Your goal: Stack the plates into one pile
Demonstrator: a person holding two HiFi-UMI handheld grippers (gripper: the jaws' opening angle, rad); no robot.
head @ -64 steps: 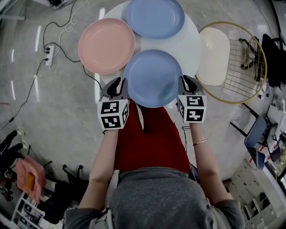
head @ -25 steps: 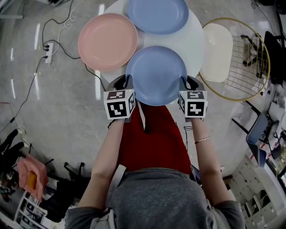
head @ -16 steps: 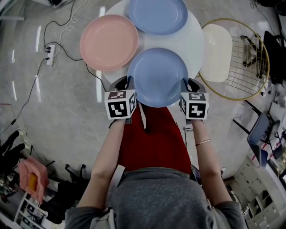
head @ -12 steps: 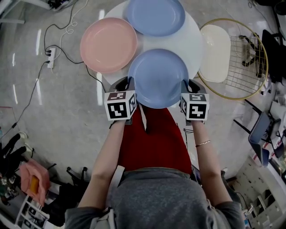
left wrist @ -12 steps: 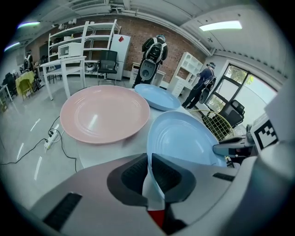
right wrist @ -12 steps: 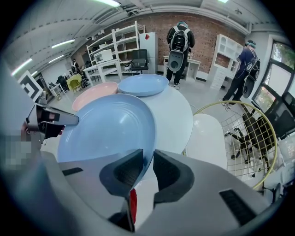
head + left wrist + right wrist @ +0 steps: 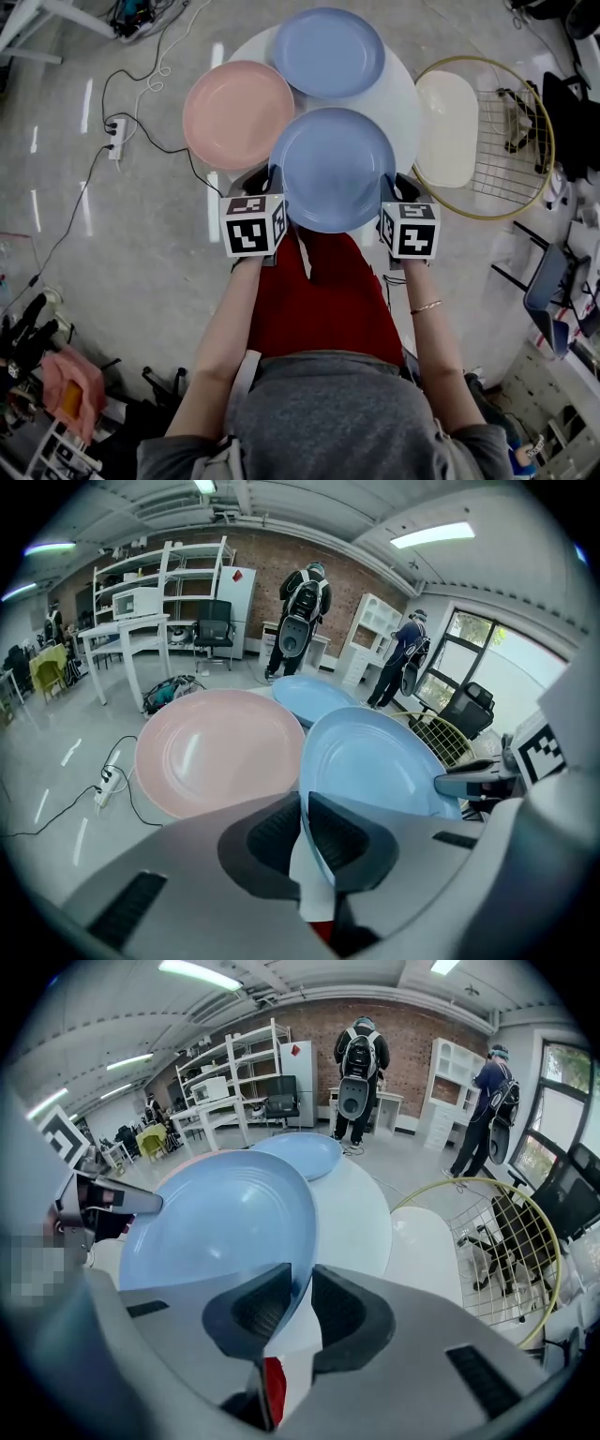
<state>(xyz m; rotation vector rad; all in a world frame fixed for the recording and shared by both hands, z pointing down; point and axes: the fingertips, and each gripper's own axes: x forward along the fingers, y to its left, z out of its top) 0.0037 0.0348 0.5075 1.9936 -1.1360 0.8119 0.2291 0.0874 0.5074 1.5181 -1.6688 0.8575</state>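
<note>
Raised off the white table [image 7: 401, 94] within the last second, the near blue plate [image 7: 333, 169] is clamped by opposite rims in the left gripper [image 7: 266, 180], whose jaws were just closing further, and the right gripper [image 7: 392, 184], ready for stacking on the pink plate [image 7: 239, 114].

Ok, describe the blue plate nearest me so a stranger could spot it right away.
Find the round white table beside the wire rack. The near blue plate is over its front edge, right of the pink plate. Unlike the far blue plate, its rim is clamped by the left claw, which just closed tighter, and the right claw.
</note>
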